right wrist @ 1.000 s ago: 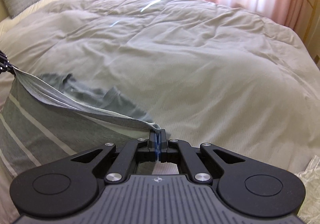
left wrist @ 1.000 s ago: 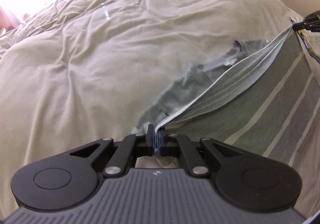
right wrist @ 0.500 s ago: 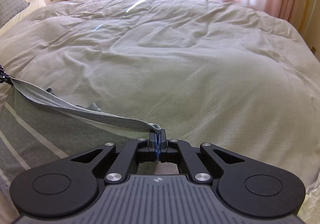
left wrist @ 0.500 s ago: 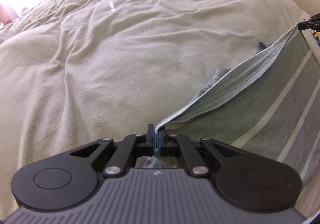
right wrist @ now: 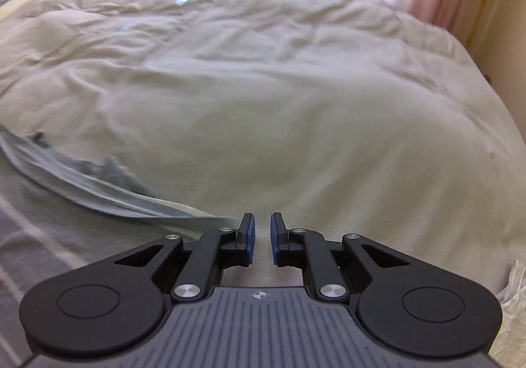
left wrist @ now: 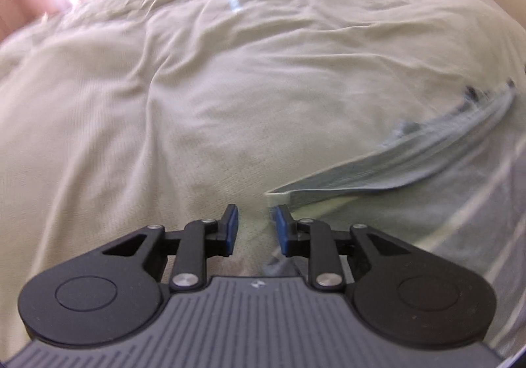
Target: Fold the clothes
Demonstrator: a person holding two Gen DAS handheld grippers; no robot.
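my left gripper (left wrist: pixel 253 225) and right gripper (right wrist: pixel 261 238) have just been opening, nothing between the pads. the striped shirt (left wrist: pixel 427 203) lies on the duvet (left wrist: pixel 197 105) just beside them: light, limp; i'd pinch its hem corners.

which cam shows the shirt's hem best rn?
Left wrist: the striped shirt's hem runs from a sharp corner by the open left gripper up to the right. Right wrist shows it blurred, low left.
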